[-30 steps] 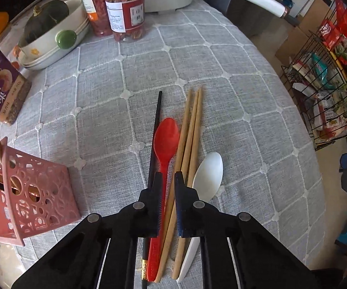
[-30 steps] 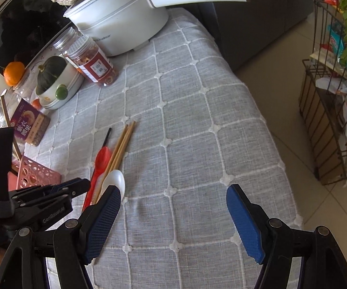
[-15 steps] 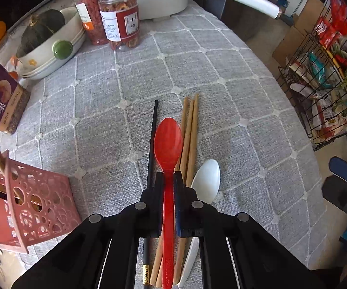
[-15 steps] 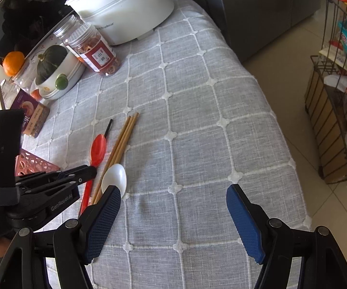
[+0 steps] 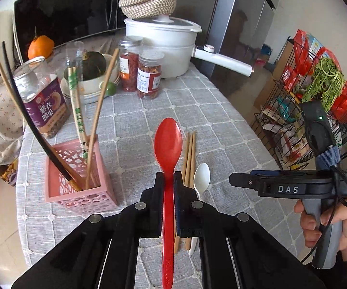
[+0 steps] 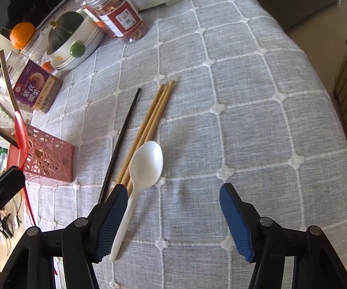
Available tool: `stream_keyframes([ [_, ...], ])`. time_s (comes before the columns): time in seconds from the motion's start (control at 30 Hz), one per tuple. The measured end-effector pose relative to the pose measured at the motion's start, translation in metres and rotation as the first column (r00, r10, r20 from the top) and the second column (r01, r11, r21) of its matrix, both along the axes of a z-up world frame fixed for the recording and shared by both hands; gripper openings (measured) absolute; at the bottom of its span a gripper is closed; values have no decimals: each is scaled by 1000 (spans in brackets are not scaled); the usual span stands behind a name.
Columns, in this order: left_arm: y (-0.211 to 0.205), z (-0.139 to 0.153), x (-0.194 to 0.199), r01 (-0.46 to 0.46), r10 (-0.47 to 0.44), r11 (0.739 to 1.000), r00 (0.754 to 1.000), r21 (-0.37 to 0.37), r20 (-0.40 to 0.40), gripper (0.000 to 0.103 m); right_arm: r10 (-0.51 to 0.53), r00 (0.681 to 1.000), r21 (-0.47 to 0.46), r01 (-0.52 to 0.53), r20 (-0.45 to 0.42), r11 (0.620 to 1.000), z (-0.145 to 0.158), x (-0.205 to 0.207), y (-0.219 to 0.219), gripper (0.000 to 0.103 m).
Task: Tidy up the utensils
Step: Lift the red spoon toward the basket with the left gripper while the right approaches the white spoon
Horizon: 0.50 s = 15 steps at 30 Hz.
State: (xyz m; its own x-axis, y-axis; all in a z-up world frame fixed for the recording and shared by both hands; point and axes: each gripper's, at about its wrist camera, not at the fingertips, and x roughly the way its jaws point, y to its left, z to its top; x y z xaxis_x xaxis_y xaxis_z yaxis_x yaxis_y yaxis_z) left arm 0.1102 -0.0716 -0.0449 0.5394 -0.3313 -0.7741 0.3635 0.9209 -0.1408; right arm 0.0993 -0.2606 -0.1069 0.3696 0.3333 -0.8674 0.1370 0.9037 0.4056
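My left gripper (image 5: 168, 180) is shut on the handle of a red spoon (image 5: 168, 142) and holds it lifted above the table, bowl forward. The spoon also shows in the right wrist view (image 6: 20, 132), edge-on above the pink holder (image 6: 50, 156). The pink perforated utensil holder (image 5: 81, 192) stands to the left and holds several chopsticks. My right gripper (image 6: 173, 207) is open and empty, low over the cloth. A white spoon (image 6: 144, 166), three wooden chopsticks (image 6: 151, 122) and a black chopstick (image 6: 122, 139) lie on the cloth just left of it.
A white pot with a long handle (image 5: 171, 45), two red-labelled jars (image 5: 149, 77), a bowl with a green squash (image 5: 93, 72) and a purple-labelled jar (image 5: 45, 103) stand at the back. A wire rack (image 5: 318, 110) stands beyond the table's right edge.
My left gripper has lifted the red spoon off the cloth and tilted up, toward the pink holder. My right gripper has moved down and closer to the white spoon and chopsticks.
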Motion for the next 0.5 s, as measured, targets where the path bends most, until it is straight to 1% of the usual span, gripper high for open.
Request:
stream_keyframes([
  [0.03, 9, 2, -2, -6, 6, 1000, 1000, -10, 9, 8, 6, 1000, 7, -6, -8, 1000, -3, 3, 4, 65],
  [0.13, 21, 3, -3, -12, 12, 1000, 1000, -29, -2, 8, 14, 999, 25, -13, -40, 1000, -14, 11, 13, 63],
  [0.27, 33, 5, -5, -15, 15, 1000, 1000, -15, 12, 8, 17, 996, 51, -12, -86, 999, -30, 25, 25, 62],
  [0.37, 43, 8, -7, -20, 21, 1000, 1000, -22, 19, 8, 6, 993, 61, 1, -115, 998, -40, 34, 30, 61],
  [0.43, 47, 10, -8, -21, 21, 999, 999, -28, 25, 8, -1, 992, 62, 9, -127, 998, -45, 39, 34, 60],
  [0.47, 50, 11, -8, -21, 22, 999, 999, -28, 30, 8, -6, 992, 53, 13, -122, 998, -45, 41, 36, 59],
  [0.5, 52, 12, -9, -22, 22, 999, 999, -28, 34, 8, -6, 994, 37, 10, -113, 999, -43, 42, 37, 57],
])
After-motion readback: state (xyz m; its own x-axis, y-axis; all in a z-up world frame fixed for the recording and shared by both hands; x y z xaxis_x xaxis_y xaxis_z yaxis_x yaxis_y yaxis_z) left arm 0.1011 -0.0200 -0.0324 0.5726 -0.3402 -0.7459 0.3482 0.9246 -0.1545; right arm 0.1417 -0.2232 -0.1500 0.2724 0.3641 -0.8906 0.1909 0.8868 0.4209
